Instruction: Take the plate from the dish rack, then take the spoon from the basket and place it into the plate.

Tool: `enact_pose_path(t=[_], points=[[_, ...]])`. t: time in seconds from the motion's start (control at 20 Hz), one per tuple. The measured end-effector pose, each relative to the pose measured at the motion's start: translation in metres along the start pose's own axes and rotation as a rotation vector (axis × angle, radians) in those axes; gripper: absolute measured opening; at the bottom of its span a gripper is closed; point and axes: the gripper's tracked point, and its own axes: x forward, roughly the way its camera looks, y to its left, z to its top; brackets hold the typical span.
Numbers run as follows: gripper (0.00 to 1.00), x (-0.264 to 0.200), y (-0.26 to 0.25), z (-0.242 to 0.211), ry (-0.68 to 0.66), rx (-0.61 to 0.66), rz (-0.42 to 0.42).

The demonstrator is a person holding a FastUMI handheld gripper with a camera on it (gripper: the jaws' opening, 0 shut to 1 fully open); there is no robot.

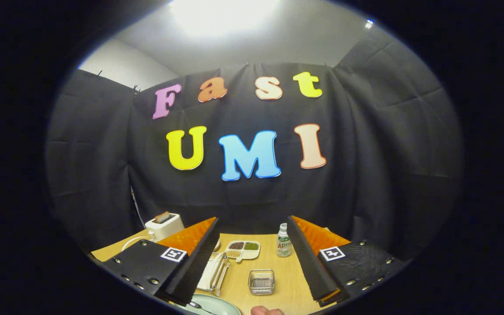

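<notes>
My gripper [252, 222] is open and held high above the wooden table [289, 288], with nothing between its fingers. Below and between the fingers stands a small wire basket [261, 281]. A pale green plate [217, 305] lies flat on the table near me, under the left finger. A metal spoon [198, 305] rests on it. The white dish rack [215, 271] sits just beyond the plate, partly hidden by the left finger.
A white toaster [164, 225] with bread in it stands at the far left. A divided tray of foods [243, 250] and a small bottle [283, 241] sit by the back wall. Part of a person's hand [266, 311] shows at the near table edge.
</notes>
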Motion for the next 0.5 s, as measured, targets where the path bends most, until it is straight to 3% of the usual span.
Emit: enact_pose_path(t=[0.5], points=[[0.96,-0.005,-0.052,-0.031,0.032,0.03,-0.047]])
